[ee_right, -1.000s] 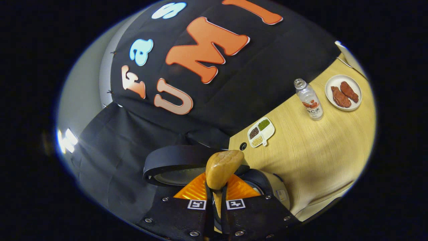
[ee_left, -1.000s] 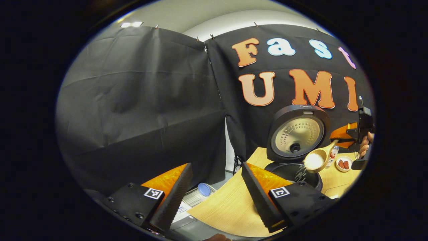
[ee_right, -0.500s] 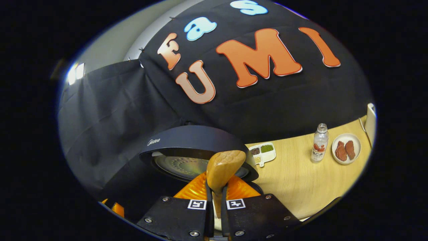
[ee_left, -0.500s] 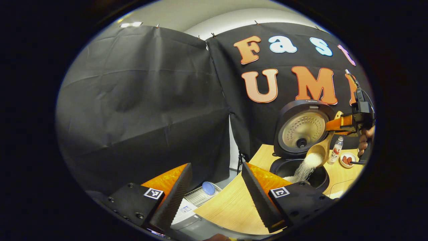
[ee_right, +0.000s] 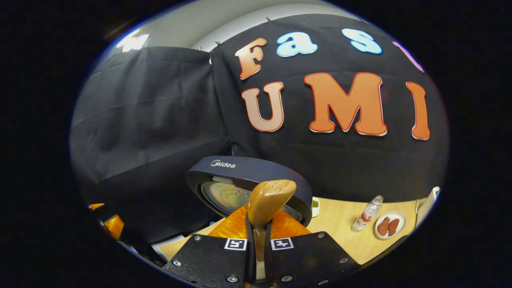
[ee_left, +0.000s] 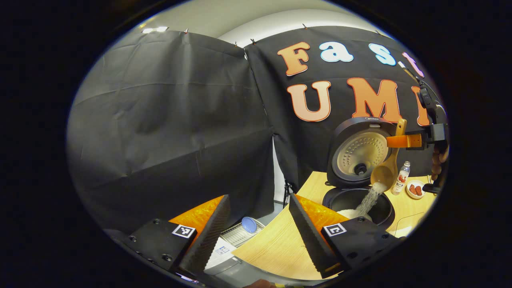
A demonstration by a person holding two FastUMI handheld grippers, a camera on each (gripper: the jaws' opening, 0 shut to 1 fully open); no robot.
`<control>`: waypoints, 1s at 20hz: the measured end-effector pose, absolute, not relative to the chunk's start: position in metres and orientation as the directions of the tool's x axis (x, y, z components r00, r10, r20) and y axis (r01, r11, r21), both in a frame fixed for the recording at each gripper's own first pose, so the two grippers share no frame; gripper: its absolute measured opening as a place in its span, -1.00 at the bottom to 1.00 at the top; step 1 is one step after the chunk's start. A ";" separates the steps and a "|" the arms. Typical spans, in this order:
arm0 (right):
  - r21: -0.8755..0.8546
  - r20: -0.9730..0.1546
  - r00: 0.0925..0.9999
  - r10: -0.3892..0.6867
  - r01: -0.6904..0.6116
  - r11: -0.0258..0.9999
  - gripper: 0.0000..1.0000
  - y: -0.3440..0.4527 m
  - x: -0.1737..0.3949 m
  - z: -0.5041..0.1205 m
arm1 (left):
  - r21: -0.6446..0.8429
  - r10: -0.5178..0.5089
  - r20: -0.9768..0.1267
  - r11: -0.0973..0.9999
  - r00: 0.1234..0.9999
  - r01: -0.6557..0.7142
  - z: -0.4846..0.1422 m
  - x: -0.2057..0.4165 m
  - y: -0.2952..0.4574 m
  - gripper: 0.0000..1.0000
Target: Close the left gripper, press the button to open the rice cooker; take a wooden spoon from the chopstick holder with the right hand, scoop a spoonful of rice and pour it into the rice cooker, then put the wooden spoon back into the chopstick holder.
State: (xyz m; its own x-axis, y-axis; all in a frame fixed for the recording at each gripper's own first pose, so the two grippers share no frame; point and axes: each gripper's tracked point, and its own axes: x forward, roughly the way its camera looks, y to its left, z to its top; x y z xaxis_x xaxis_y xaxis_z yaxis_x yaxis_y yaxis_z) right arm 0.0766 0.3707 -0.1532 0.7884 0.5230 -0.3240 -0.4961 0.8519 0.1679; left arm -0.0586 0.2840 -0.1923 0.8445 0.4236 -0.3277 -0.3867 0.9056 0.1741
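Note:
The dark rice cooker (ee_left: pixel 360 202) stands open on the wooden table, its lid (ee_left: pixel 362 154) raised behind the pot. In the left gripper view the wooden spoon (ee_left: pixel 384 174) hangs bowl-down over the pot, and white rice streams from it into the cooker. My right gripper (ee_left: pixel 400 141) is shut on the spoon's handle, held by a hand at the far right. In the right gripper view the handle end (ee_right: pixel 270 200) sticks up between the closed fingers of the right gripper (ee_right: pixel 258 226), with the lid (ee_right: pixel 248 182) just beyond. My left gripper (ee_left: pixel 256 214) stands open and holds nothing, left of the cooker.
A small bottle (ee_left: pixel 401 177) and a white dish of red pieces (ee_left: pixel 415 189) stand on the table right of the cooker; the same bottle (ee_right: pixel 366 214) and dish (ee_right: pixel 389 226) appear in the right gripper view. Below the table's left edge lies a white appliance with a blue lid (ee_left: pixel 248 225).
The right gripper has rolled and lifted, tipping the spoon from level to steeply bowl-down. Rice went from sitting in the bowl to pouring into the cooker. The left gripper has barely moved.

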 end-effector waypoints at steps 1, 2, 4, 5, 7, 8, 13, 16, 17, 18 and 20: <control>0.121 -0.316 0.790 0.525 -0.515 0.848 -0.84 0.372 0.075 -0.150 | 0.182 0.429 -0.332 0.903 0.840 -0.389 -0.195 -0.060 0.286 1.00; 0.080 -0.306 0.788 0.534 -0.538 0.839 -0.84 0.374 0.072 -0.147 | 0.185 0.432 -0.333 0.901 0.838 -0.392 -0.197 -0.061 0.287 1.00; 0.030 -0.288 0.785 0.549 -0.566 0.824 -0.84 0.378 0.067 -0.142 | 0.185 0.434 -0.337 0.901 0.835 -0.393 -0.197 -0.060 0.288 1.00; 0.000 -0.277 0.786 0.552 -0.575 0.818 -0.84 0.378 0.065 -0.139 | 0.184 0.434 -0.339 0.901 0.835 -0.394 -0.198 -0.061 0.288 1.00; -0.042 -0.259 0.787 0.560 -0.588 0.808 -0.84 0.378 0.062 -0.135 | 0.181 0.434 -0.339 0.901 0.834 -0.395 -0.200 -0.060 0.288 1.00; -0.050 -0.248 0.788 0.563 -0.591 0.805 -0.84 0.376 0.058 -0.132 | 0.183 0.432 -0.335 0.902 0.837 -0.392 -0.199 -0.059 0.287 1.00; 0.067 -0.241 0.789 0.565 -0.567 0.821 -0.84 0.353 0.046 -0.120 | 0.178 0.430 -0.349 0.903 0.833 -0.392 -0.201 -0.060 0.284 1.00; 0.144 -0.269 0.798 0.539 -0.520 0.842 -0.84 0.313 0.041 -0.117 | 0.174 0.419 -0.358 0.908 0.834 -0.381 -0.205 -0.052 0.266 1.00; 0.150 -0.274 0.809 0.520 -0.498 0.854 -0.84 0.293 0.042 -0.117 | 0.171 0.411 -0.361 0.912 0.837 -0.373 -0.206 -0.050 0.257 1.00; 0.156 -0.286 0.819 0.498 -0.473 0.867 -0.84 0.275 0.040 -0.120 | 0.166 0.400 -0.366 0.917 0.840 -0.363 -0.208 -0.045 0.248 1.00; 0.161 -0.313 0.840 0.444 -0.413 0.896 -0.84 0.232 0.036 -0.130 | 0.156 0.374 -0.371 0.927 0.850 -0.340 -0.207 -0.038 0.228 0.90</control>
